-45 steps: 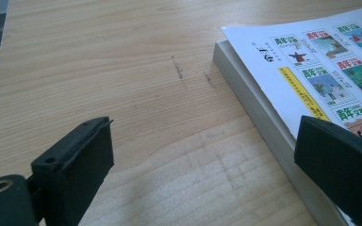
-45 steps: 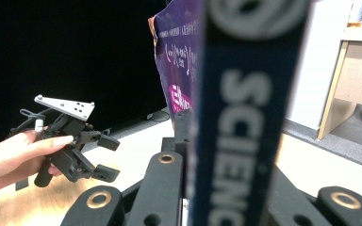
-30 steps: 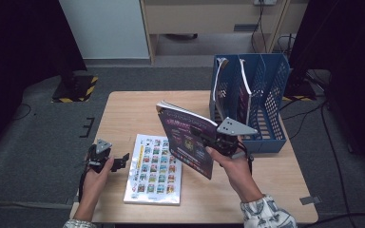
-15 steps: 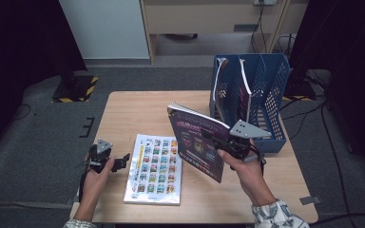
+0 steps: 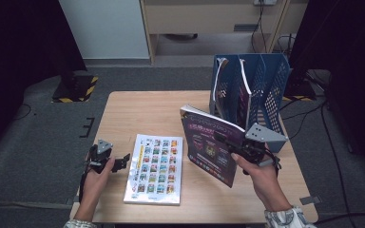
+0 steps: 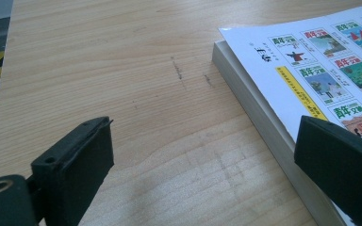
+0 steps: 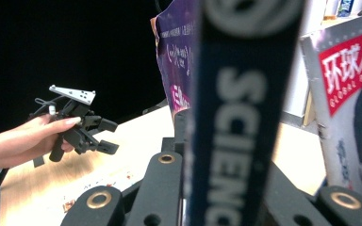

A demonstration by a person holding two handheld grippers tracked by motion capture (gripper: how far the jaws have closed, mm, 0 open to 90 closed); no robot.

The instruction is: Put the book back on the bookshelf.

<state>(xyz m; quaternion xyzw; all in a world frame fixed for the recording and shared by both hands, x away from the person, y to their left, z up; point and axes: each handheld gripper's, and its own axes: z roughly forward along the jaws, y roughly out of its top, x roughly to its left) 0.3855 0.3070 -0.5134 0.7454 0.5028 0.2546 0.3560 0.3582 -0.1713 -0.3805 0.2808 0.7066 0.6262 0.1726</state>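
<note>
From above, the right gripper was clamped on a purple book, held upright and tilted above the table, just in front of the blue rack. A magazine already stood in the rack. The left gripper rested near the table's left edge, jaws apart, empty, just beside the flat white book. In the left gripper view, the jaws stood wide open over bare wood, one jaw overlapping the white book's corner; whether it touched, I could not tell. In the right gripper view, the jaws pinched the purple book's spine, a magazine cover close on the right, the left gripper far off, open.
</note>
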